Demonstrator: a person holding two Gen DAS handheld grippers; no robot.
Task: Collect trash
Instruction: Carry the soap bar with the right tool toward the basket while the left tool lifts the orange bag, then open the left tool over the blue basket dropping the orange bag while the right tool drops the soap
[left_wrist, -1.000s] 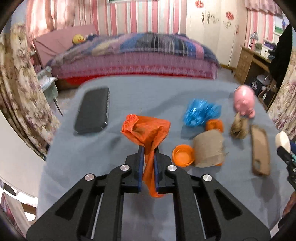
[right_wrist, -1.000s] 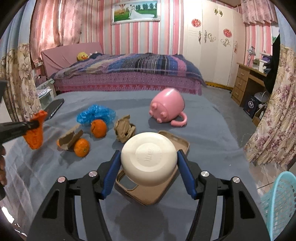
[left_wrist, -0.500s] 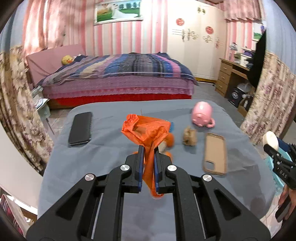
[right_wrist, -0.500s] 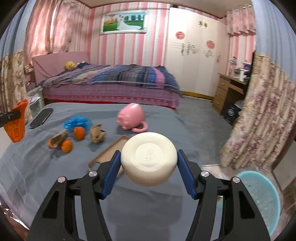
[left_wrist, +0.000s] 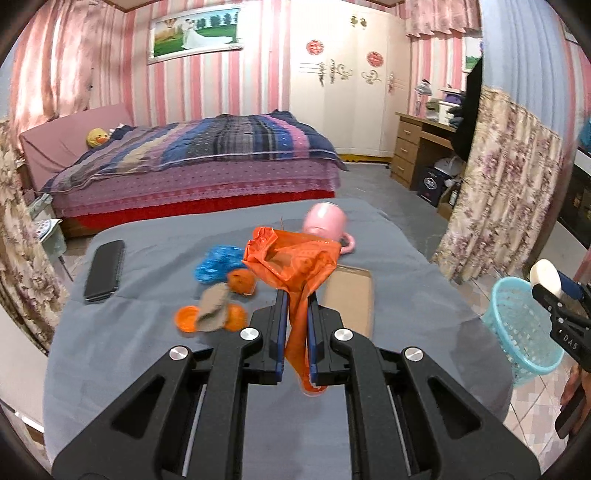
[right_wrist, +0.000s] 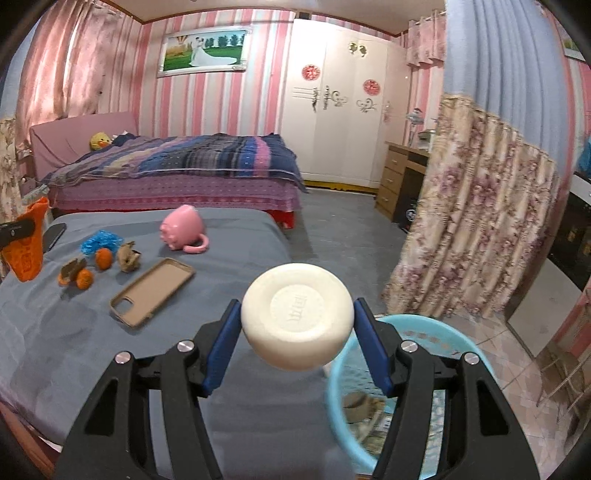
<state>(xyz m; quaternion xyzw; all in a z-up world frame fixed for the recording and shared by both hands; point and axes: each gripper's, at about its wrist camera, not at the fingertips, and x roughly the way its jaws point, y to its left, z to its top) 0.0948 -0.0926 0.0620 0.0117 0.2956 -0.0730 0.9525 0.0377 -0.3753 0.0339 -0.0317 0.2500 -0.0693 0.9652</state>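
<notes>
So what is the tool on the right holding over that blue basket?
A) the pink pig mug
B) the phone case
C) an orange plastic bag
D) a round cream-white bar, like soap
D: the right tool clamps a round cream-white bar above the blue basket.

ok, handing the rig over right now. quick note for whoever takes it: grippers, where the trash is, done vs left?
Left gripper: shut on the orange plastic bag, held above the grey table.
Right gripper: clamped on the white round soap, at the table's edge beside the blue basket.
Basket: on the floor, some scraps already inside.
Left on the table: blue wrapper, crumpled brown paper, cardboard scrap.
Next, probably: drop both held items into the basket, then return.
</notes>
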